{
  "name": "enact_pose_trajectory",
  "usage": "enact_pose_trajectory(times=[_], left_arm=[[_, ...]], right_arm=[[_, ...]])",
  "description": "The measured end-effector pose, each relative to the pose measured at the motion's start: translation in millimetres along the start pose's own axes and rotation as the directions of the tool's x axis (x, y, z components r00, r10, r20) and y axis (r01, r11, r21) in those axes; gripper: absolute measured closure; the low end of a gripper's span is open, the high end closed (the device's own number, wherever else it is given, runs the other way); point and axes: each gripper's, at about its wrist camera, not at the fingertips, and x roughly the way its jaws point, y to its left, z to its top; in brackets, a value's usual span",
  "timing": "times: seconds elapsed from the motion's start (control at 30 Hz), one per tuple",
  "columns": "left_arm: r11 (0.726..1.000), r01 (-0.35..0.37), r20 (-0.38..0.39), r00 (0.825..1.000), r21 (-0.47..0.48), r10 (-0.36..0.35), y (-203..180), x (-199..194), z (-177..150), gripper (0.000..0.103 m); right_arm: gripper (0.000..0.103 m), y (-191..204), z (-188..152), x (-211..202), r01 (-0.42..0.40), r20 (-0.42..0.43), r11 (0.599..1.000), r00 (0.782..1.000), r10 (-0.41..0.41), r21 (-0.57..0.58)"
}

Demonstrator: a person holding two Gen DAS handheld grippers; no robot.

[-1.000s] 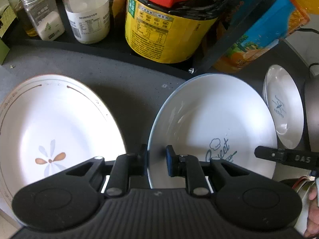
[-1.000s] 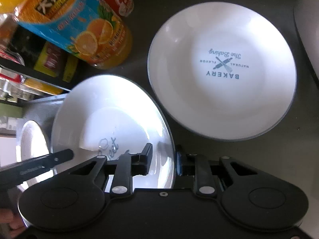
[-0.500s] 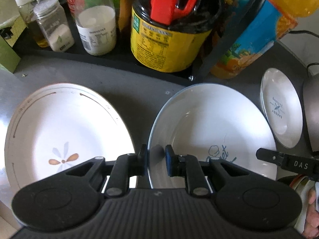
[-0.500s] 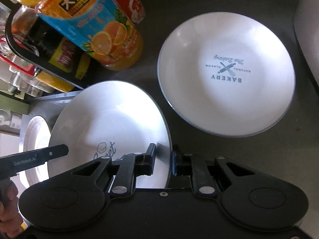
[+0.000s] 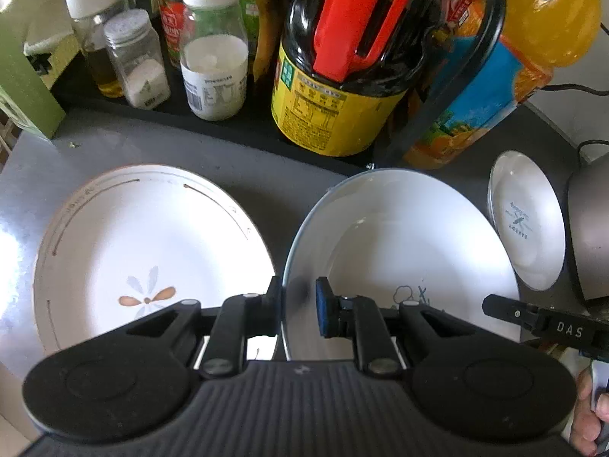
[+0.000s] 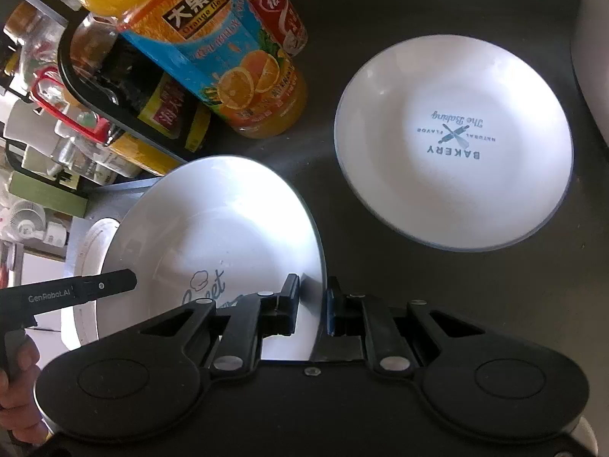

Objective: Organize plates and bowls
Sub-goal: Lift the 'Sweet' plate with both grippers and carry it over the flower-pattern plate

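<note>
A white blue-rimmed bowl [image 5: 399, 243] with a "Sweet" print is held off the dark counter by both grippers. My left gripper [image 5: 300, 301] is shut on its left rim. My right gripper [image 6: 312, 304] is shut on its right rim; the bowl also shows in the right wrist view [image 6: 213, 236]. A white plate with a flower print [image 5: 148, 251] lies to the left on the counter. A white "Bakery" bowl [image 6: 453, 141] lies to the right; it also shows in the left wrist view [image 5: 527, 221].
A black rack [image 5: 228, 129] behind the dishes holds spice jars, a milk bottle [image 5: 213, 57] and a dark soy sauce jug [image 5: 338, 87]. An orange juice bottle [image 6: 228, 61] stands beside it. A grey appliance [image 5: 590, 228] is at the far right.
Both grippers have risen and pulled back with the bowl between them, so the counter, plate and bottles look farther away. Both grips stay shut on the rim.
</note>
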Motion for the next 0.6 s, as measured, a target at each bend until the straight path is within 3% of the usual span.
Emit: enact_pose_trajectory(times=[0.6], left_arm=[[0.992, -0.058, 0.031, 0.998, -0.11, 0.062, 42, -22, -21, 0.087]], right_arm=[[0.089, 43, 0, 3, -0.086, -0.023, 0.991, 0.996, 0.084, -0.1]])
